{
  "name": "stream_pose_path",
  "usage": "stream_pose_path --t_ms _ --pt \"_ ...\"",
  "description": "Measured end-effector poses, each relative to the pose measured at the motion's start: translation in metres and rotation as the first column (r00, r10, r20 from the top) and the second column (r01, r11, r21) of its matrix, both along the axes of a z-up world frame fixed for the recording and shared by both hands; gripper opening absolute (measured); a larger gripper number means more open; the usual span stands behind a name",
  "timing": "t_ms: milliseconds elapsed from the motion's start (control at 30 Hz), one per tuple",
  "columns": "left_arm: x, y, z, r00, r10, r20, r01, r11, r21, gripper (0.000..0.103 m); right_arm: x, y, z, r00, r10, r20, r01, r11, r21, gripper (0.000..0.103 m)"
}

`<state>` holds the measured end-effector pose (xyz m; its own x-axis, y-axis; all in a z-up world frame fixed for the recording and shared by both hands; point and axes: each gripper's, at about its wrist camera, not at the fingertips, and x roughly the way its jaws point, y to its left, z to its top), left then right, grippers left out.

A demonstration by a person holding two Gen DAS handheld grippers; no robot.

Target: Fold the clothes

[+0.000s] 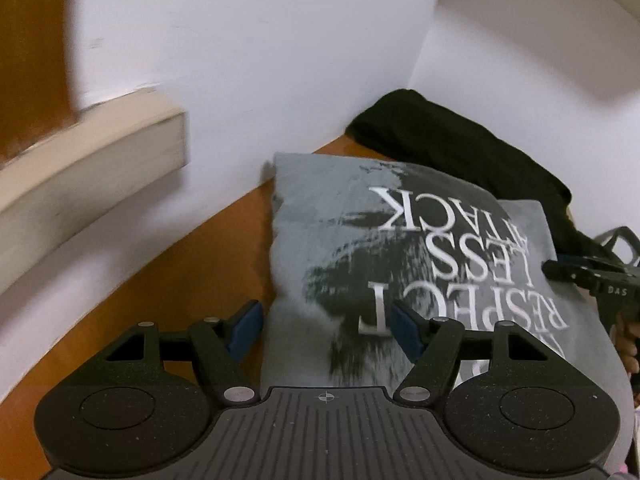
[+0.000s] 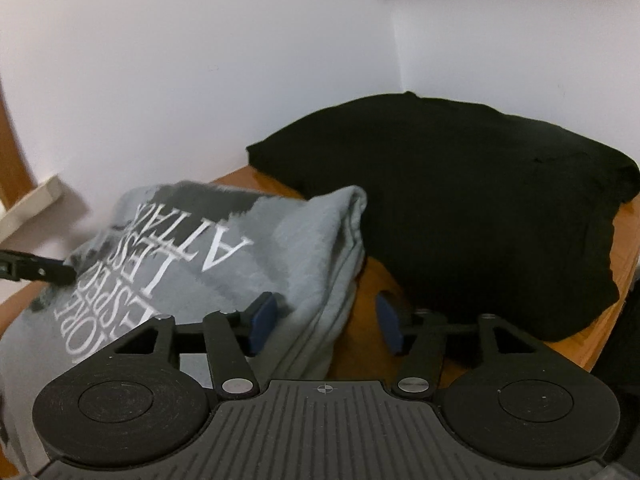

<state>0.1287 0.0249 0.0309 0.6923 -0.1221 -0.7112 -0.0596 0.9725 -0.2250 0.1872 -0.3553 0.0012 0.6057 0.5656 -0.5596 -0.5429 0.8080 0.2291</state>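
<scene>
A folded grey T-shirt with white lettering lies on the wooden table. My left gripper is open and straddles the shirt's left edge, one blue pad over the wood and the other over the print. In the right wrist view, my right gripper is open astride the right folded edge of the grey shirt. Its left pad is over the cloth and its right pad is over the table. Neither gripper holds fabric. One finger of the left gripper shows at the shirt's far side.
A folded black garment lies in the back corner against the white walls, close to the grey shirt. A beige ledge juts from the left wall. A hand holds the right gripper's body at the right edge.
</scene>
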Motion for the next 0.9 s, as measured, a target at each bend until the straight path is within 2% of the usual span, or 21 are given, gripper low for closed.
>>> stream_pose_path --t_ms 200,233,300,333,400,467,500,533,567,600,667,800,900 --pt "0.029 0.003 -0.006 0.999 -0.032 -0.002 0.032 0.999 -0.02 0.073 0.008 0.011 -0.003 0.999 0.035 0.025 -0.035 0.999 -0.005 0.054" --pt "0.033 0.003 -0.007 0.999 -0.037 -0.003 0.037 0.999 -0.023 0.073 0.009 0.013 -0.003 0.999 0.046 0.026 -0.046 0.999 -0.004 0.046" --pt "0.042 0.005 -0.009 0.999 -0.045 0.001 0.045 0.998 -0.035 0.073 0.008 0.016 -0.003 0.997 0.068 0.021 -0.068 0.998 0.006 0.037" --pt "0.045 0.006 -0.009 0.999 -0.051 0.006 0.052 0.998 -0.038 0.073 0.009 0.017 -0.003 0.997 0.081 0.017 -0.081 0.997 0.013 0.027" --pt "0.049 0.006 -0.01 0.998 -0.063 0.015 0.064 0.997 -0.043 0.072 0.011 0.017 -0.004 0.995 0.104 0.004 -0.104 0.994 0.036 0.021" --pt "0.054 0.006 -0.011 0.996 -0.085 0.023 0.087 0.995 -0.056 0.055 0.009 0.015 -0.004 0.994 0.108 0.017 -0.108 0.993 0.046 0.018" --pt "0.056 0.008 -0.011 0.996 -0.086 0.02 0.087 0.994 -0.069 0.039 0.008 0.014 -0.004 0.994 0.109 0.024 -0.11 0.993 0.052 0.017" --pt "0.057 0.01 -0.012 0.996 -0.084 0.014 0.085 0.993 -0.086 0.028 0.007 0.013 -0.004 0.993 0.111 0.031 -0.113 0.992 0.057 0.015" --pt "0.057 0.012 -0.013 0.996 -0.088 0.014 0.089 0.991 -0.101 0.023 0.007 0.013 -0.003 0.993 0.113 0.038 -0.115 0.991 0.062 0.015" --pt "0.056 0.013 -0.013 0.996 -0.091 0.014 0.092 0.989 -0.116 0.019 0.006 0.012 -0.003 0.992 0.114 0.047 -0.117 0.991 0.066 0.014" --pt "0.048 0.008 -0.009 0.994 -0.096 0.048 0.099 0.992 -0.078 0.015 0.001 0.012 0.001 0.991 0.105 0.087 -0.111 0.992 0.062 0.013" --pt "0.02 0.002 0.012 0.982 -0.093 0.167 0.104 0.993 -0.056 0.014 -0.012 0.009 0.017 0.979 0.093 0.179 -0.11 0.99 0.088 0.012" --pt "-0.004 -0.005 0.037 0.96 -0.1 0.262 0.116 0.992 -0.049 0.014 -0.023 0.002 0.035 0.966 0.082 0.245 -0.114 0.986 0.118 0.012"
